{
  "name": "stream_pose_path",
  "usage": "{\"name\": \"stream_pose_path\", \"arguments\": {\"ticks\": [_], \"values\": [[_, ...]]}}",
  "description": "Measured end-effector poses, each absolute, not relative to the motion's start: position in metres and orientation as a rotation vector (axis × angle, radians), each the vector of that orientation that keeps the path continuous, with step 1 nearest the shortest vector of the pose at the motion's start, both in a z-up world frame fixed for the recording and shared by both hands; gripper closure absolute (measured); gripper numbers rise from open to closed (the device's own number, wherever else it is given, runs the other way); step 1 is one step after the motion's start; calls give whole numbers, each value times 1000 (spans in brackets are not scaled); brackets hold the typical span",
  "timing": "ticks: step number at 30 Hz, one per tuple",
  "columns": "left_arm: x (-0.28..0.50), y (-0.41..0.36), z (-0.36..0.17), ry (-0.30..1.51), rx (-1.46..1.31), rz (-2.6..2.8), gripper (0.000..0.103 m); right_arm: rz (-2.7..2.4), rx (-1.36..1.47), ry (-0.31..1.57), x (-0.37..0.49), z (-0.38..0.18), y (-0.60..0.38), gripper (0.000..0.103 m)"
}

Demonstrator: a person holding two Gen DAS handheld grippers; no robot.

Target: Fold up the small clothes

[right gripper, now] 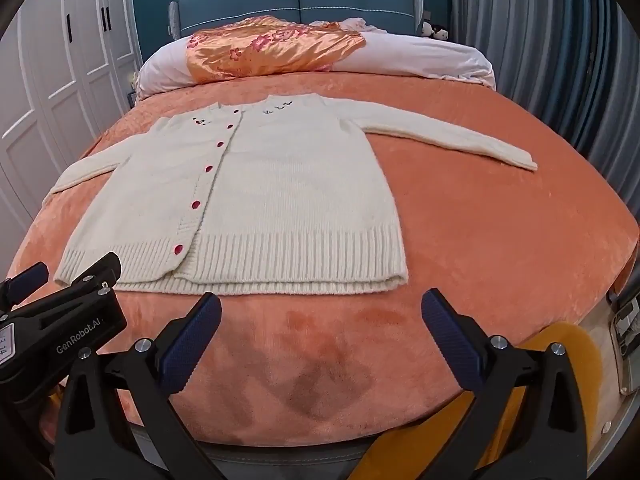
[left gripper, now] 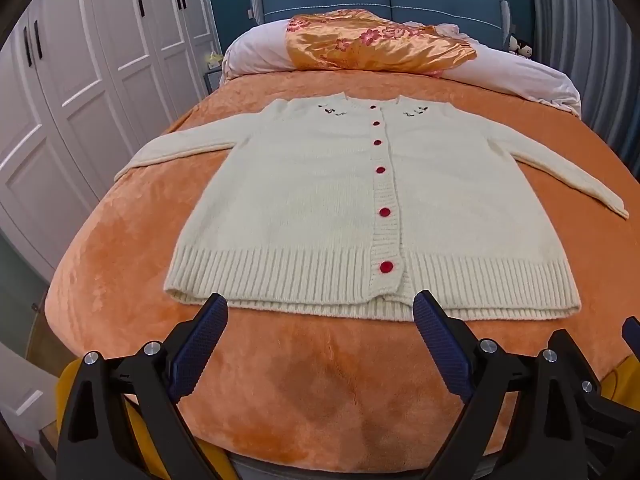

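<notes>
A cream knitted cardigan point(left gripper: 320, 208) with red buttons lies flat, front up, on the orange bed cover, both sleeves spread out to the sides. It also shows in the right wrist view point(right gripper: 248, 200). My left gripper point(left gripper: 320, 306) is open and empty, hovering just before the ribbed hem near the button band. My right gripper point(right gripper: 320, 304) is open and empty, just before the hem's right corner. The left gripper's body point(right gripper: 60, 312) shows at the left of the right wrist view.
The orange plush bed cover point(left gripper: 320, 380) fills the foreground. A folded orange satin quilt point(left gripper: 376, 40) and white pillows point(right gripper: 420, 56) lie at the blue headboard. White wardrobes point(left gripper: 80, 80) stand left, grey curtains point(right gripper: 540, 40) right.
</notes>
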State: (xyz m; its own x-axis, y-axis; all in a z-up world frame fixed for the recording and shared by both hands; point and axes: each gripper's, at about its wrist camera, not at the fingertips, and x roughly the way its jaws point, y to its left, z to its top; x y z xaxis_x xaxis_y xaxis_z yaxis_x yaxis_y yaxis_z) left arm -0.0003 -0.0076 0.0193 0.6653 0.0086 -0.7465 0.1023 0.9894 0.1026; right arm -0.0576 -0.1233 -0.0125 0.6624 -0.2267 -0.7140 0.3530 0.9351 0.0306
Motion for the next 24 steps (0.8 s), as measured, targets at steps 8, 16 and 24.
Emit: {"name": "stream_pose_path", "arguments": {"ticks": [8,16,24], "values": [[17,-14,36,826,156,-53,11,-328,186,788,-40,2,-132,5],[35,-17,45,839,134,-56,11,-335,187,787,-25,11,-136,5],[45,-18,46,849,126,-54,11,-339,178,792,-15,15,-136,5]]}}
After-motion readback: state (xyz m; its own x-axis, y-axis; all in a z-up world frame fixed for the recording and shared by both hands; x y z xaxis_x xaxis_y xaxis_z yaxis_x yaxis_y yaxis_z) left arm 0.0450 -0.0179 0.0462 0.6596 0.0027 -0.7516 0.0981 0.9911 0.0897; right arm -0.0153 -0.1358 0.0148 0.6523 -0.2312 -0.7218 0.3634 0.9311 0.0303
